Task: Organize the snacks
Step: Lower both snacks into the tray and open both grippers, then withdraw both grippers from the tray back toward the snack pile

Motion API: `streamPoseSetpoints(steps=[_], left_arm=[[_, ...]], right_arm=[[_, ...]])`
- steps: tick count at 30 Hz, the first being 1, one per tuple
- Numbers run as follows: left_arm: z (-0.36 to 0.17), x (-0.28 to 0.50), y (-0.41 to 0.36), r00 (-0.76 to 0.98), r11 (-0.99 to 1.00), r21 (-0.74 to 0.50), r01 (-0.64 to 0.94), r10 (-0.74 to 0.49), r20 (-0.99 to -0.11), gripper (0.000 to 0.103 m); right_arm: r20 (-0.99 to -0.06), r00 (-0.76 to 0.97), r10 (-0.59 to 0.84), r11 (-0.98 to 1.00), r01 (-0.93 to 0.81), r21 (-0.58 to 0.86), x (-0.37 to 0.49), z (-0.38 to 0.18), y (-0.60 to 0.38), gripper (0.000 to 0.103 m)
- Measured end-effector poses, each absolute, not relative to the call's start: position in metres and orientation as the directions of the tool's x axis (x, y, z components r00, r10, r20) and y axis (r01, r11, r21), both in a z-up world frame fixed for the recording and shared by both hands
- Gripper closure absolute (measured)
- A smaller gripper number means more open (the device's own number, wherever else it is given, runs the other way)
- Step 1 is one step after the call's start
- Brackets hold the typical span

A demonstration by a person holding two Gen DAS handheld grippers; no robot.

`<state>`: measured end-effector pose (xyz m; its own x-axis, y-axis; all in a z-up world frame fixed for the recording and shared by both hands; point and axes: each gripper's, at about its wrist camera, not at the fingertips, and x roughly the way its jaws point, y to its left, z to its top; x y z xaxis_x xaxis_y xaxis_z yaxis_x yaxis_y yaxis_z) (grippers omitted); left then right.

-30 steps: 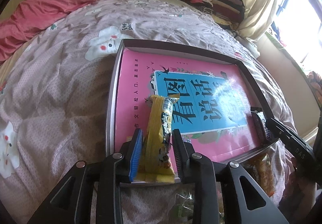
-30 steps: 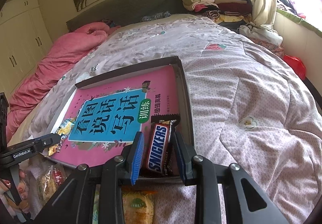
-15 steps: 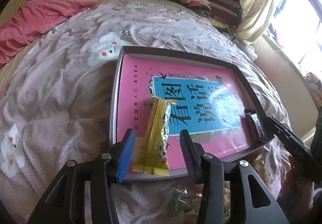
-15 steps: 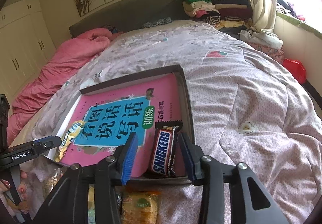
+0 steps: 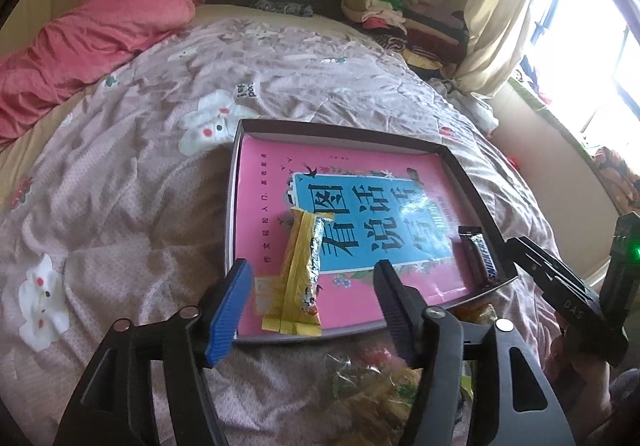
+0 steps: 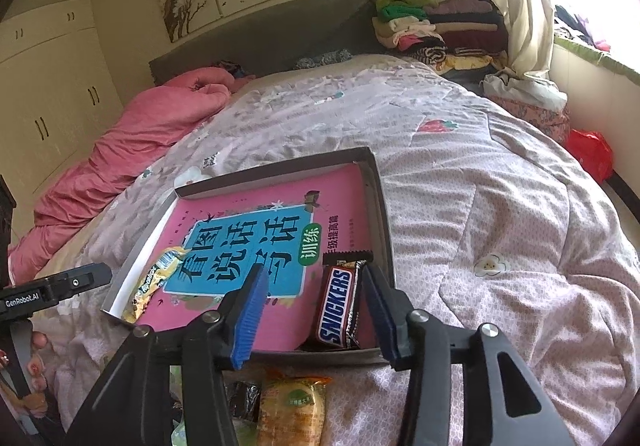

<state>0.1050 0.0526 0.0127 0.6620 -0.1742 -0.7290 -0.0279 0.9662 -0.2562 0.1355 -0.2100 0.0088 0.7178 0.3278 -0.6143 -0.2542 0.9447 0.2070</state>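
A floral quilt [image 5: 120,205] covers the bed. On it sits a shallow grey box [image 5: 344,131] lined with a pink book [image 5: 264,205]. The left gripper [image 5: 312,302] is opening, its pads clear of the yellow snack packet [image 5: 300,278] lying at the box's near left. The right gripper [image 6: 316,310] is opening too, with the Snickers bar [image 6: 336,306] lying loose between its pads at the near right corner.

A yellow snack packet [image 5: 301,278] lies flat in the shallow dark-rimmed tray [image 5: 340,129], on the pink book near the tray's near-left corner, its long axis running toward the far edge. A Snickers bar [image 6: 338,308] lies flat by the tray's right edge at the near-right corner; more wrapped snacks [image 6: 292,410] sit on the bedspread just outside the near edge
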Motion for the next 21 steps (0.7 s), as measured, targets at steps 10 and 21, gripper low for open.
streamPoseSetpoints(steps=[10, 21], left_arm=[[0.018, 0.091, 0.049, 0.66, 0.971, -0.24, 0.006, -0.184, -0.728, 0.034], [0.017, 0.08, 0.039, 0.648, 0.973, -0.222, 0.055, -0.204, -0.734, 0.031]], right_arm=[[-0.597, 0.722, 0.35, 0.936, -0.289, 0.2, 0.124, 0.015, -0.206, 0.049], [-0.605, 0.712, 0.356, 0.932, -0.316, 0.178, 0.112, 0.015, -0.199, 0.048]])
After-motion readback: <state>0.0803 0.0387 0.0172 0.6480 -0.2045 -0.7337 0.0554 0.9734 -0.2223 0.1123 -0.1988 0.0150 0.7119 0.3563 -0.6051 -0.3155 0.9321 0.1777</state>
